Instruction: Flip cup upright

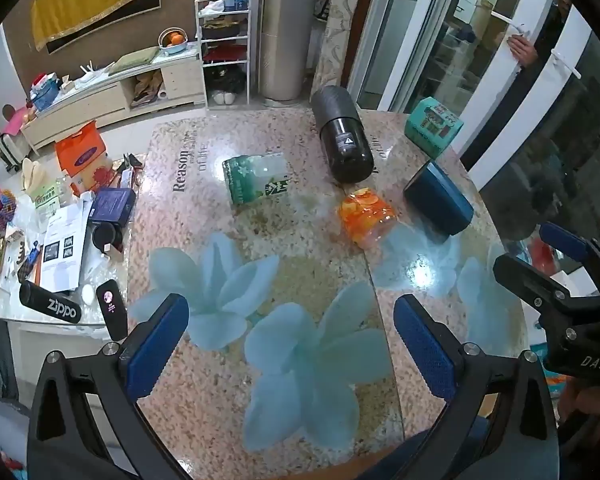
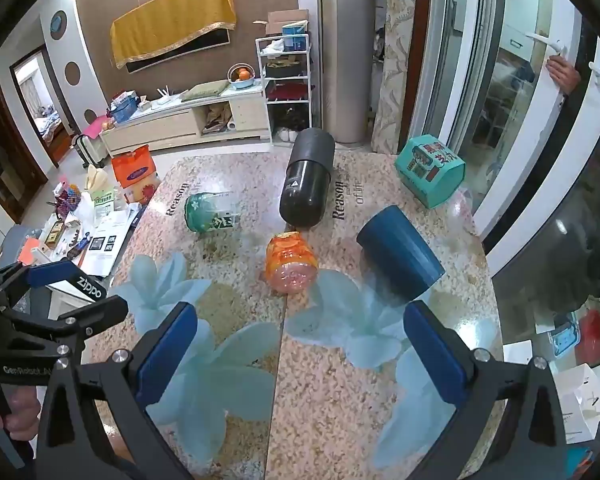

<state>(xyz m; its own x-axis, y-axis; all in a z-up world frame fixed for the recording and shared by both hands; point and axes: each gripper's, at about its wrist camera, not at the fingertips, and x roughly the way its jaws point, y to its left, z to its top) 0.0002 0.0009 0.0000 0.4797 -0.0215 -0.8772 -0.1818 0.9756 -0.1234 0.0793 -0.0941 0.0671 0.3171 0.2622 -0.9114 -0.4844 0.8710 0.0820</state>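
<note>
Several cups lie on their sides on the glossy flower-print table (image 1: 300, 280). A green printed cup (image 1: 257, 178) (image 2: 212, 212) lies at the left. An orange patterned cup (image 1: 366, 218) (image 2: 291, 263) lies in the middle. A dark blue cup (image 1: 438, 198) (image 2: 400, 256) lies at the right. A large black flask (image 1: 342, 134) (image 2: 308, 178) lies behind them. My left gripper (image 1: 291, 344) (image 2: 66, 290) is open and empty over the near table. My right gripper (image 2: 300, 356) (image 1: 540, 252) is open and empty, with the blue cup just beyond its right finger.
A teal box (image 1: 434, 126) (image 2: 430, 170) stands at the far right corner. A side table (image 1: 52, 240) at the left is cluttered with papers, boxes and a Zippo case (image 1: 50, 302). Glass doors (image 2: 540, 160) run along the right.
</note>
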